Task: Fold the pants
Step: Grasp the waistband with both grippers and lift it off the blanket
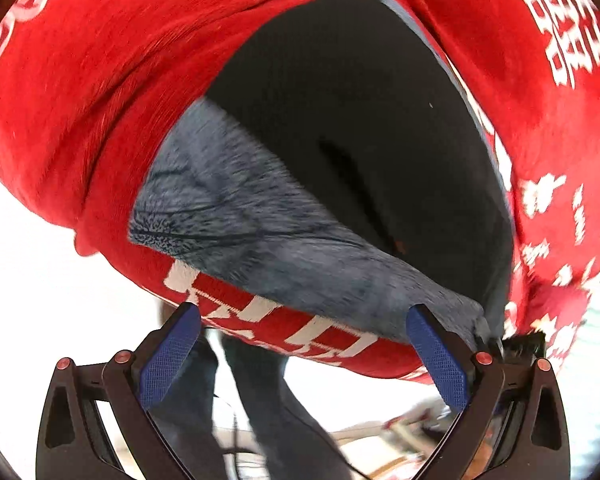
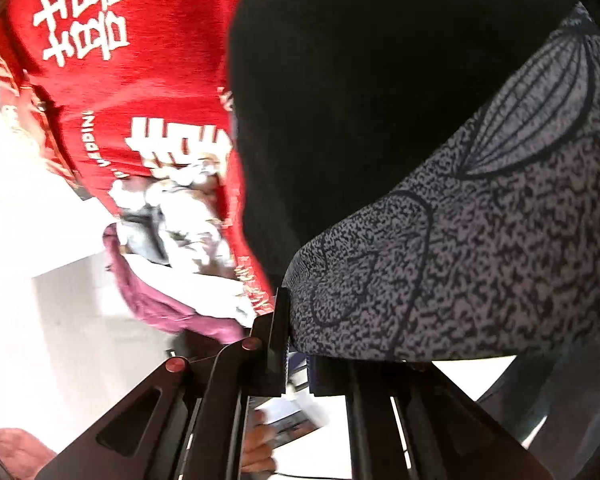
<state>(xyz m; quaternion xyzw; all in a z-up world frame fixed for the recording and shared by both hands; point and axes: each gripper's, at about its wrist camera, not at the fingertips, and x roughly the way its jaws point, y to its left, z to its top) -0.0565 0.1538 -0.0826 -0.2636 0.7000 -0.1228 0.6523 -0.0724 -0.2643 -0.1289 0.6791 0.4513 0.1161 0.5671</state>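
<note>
Left gripper (image 1: 304,344) with jaws wide apart, blue pads (image 1: 168,356) facing each other, nothing between them. Just past the tips, pants (image 1: 284,248): grey mottled cloth with dark line pattern, raised in the air, black inside (image 1: 340,120) showing as a wide dark opening. Pants draped in front of a red cloth (image 1: 100,80) with white characters, which fills the top, the left and the right of the left wrist view. Grey cloth bunched into a point near the right pad, touching or just beside it; cannot tell which. Below the cloth, 2 dark legs (image 1: 256,396), blurred, against a bright floor.

Right gripper (image 2: 296,344) with jaws close together, clamped on the pants (image 2: 480,240) at their lower edge; grey speckled cloth with leaf outlines bulging over the right side of the view, black inside (image 2: 360,100) above it. Only the left finger (image 2: 278,320) clearly seen; the other hidden under the cloth. Red cloth (image 2: 140,100) with white characters to the left, and below it a pink and white bundle (image 2: 180,280), blurred. Low in the view, between the gripper's bars, part of a hand (image 2: 258,452).
</note>
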